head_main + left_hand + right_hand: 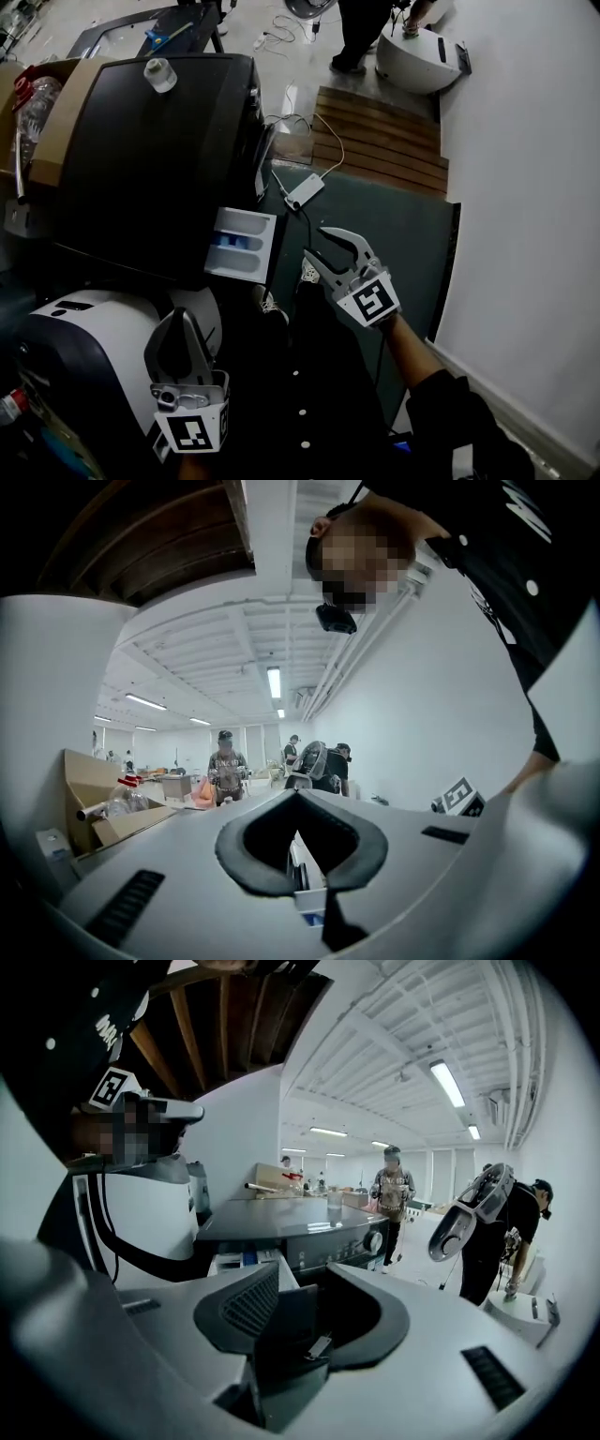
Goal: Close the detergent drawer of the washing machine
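Note:
The black washing machine (150, 159) stands at the left of the head view. Its white detergent drawer (242, 246) is pulled out from the front, with blue inside. My right gripper (316, 242) hovers just right of the drawer, open and empty, fingers pointing toward it. In the right gripper view, the drawer (239, 1260) and the machine's control panel (337, 1241) show beyond the spread jaws of the right gripper (300, 1326). My left gripper (183, 339) is lower left, below the drawer, fingers together and holding nothing. Through the left gripper (295, 850), a sliver of the drawer (309, 892) shows.
A white cup (160, 74) stands on the machine's top. A cardboard box (47, 103) sits at its left. A white power strip (305, 190) with cable lies on the floor before wooden slats (380, 139). A white rounded appliance (84, 347) is beside my left gripper. A person (361, 28) stands far off.

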Available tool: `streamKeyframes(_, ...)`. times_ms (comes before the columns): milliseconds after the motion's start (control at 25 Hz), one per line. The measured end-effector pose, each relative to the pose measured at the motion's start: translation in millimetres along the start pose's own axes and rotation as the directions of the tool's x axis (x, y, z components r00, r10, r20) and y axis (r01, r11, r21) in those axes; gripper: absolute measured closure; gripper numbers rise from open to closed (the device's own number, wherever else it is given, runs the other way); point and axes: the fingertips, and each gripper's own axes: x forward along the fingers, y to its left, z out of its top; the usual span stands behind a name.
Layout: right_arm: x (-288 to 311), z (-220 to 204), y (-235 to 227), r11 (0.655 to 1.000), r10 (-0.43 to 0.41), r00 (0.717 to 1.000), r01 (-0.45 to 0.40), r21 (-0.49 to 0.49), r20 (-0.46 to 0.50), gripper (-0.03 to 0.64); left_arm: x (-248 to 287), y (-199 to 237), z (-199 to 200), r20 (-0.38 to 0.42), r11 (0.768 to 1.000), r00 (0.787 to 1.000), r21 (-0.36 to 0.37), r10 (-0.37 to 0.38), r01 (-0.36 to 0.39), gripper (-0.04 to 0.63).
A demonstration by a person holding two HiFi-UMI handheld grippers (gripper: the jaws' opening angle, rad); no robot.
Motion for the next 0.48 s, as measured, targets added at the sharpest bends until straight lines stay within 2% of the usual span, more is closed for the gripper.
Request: streamKeyframes(480,46,-91,24,0.986,0.156,0.978,-0.162,-0.036,-0.139,0.463,-4,-10,-39,-0.124,1.000,0.992,0.001,0.018,-0.018,0.589)
